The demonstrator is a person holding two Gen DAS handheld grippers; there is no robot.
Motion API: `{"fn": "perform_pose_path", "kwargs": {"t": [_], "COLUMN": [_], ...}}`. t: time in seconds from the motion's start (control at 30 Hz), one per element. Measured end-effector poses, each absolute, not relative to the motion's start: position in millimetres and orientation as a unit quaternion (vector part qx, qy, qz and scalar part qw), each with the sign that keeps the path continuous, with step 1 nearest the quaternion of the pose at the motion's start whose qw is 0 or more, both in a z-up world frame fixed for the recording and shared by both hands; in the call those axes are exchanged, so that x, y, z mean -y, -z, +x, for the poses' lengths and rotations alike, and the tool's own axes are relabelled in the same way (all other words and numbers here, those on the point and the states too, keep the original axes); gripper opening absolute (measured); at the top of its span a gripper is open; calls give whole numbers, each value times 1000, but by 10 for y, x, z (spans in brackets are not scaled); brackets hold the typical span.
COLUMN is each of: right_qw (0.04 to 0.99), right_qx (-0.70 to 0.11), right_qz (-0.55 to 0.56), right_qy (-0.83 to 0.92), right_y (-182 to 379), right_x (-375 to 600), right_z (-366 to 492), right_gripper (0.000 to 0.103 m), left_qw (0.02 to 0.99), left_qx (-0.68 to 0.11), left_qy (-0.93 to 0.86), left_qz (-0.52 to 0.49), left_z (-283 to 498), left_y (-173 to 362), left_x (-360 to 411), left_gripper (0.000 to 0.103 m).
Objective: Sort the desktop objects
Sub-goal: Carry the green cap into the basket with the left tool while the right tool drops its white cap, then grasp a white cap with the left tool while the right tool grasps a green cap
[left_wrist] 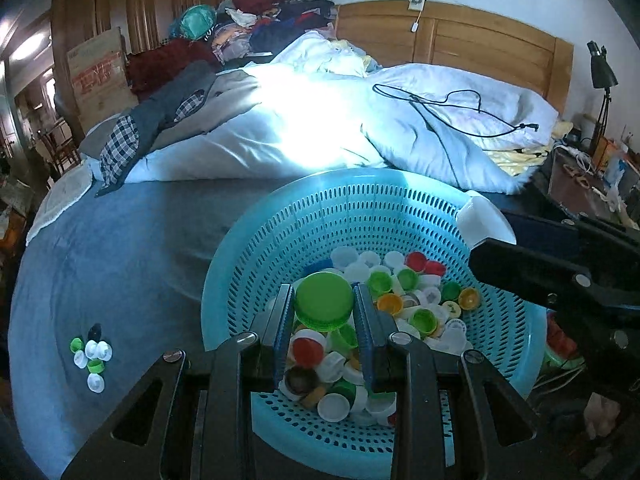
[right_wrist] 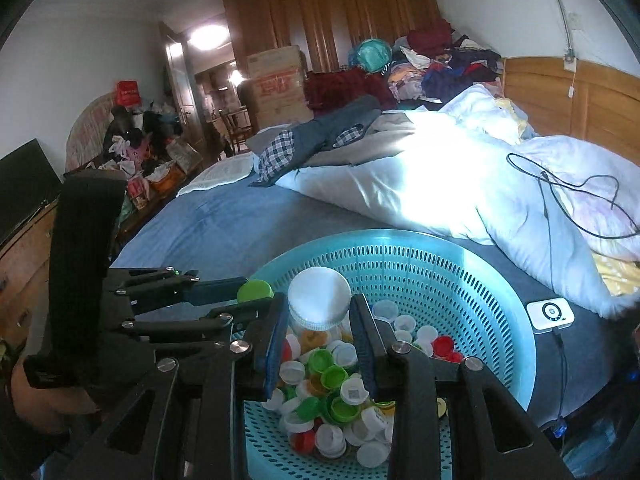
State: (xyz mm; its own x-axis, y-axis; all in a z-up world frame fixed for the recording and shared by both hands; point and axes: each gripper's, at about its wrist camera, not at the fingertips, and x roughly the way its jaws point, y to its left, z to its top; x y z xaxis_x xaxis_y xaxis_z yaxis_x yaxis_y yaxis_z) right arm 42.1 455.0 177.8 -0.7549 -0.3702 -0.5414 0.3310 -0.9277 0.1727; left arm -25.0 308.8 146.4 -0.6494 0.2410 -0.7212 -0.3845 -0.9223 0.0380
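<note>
A turquoise perforated basket (left_wrist: 304, 220) (right_wrist: 452, 272) on the blue bed holds several bottle caps, white, green, red and orange. My left gripper (left_wrist: 323, 308) is shut on a large green cap (left_wrist: 324, 300) above the basket; it also shows in the right wrist view (right_wrist: 254, 290). My right gripper (right_wrist: 319, 308) is shut on a large white cap (right_wrist: 319, 294) above the caps; that cap shows at the basket's right rim in the left wrist view (left_wrist: 480, 220).
A small cluster of white, green and black caps (left_wrist: 91, 356) lies on the blue sheet at left. A white quilt (left_wrist: 400, 132) with a black cable (left_wrist: 448, 108) lies behind the basket. A white device (right_wrist: 550, 314) sits right of it.
</note>
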Motion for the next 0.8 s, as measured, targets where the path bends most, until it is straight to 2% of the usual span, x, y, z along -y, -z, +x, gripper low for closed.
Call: {"fn": "perform_pose_path", "kwargs": {"t": [0.8], "right_qw": [190], "right_qx": [37], "right_qz": [304], "right_qy": [933], "right_y": [-1702], "right_x": [-4571], "right_z": [337], "right_gripper": [35], "left_qw": [170], "left_qx": [-98], "left_qy": [-900], "left_qz": [-390], "left_z": [-311], "left_y": [-1413], "left_x": [-3137], "left_gripper": [25]}}
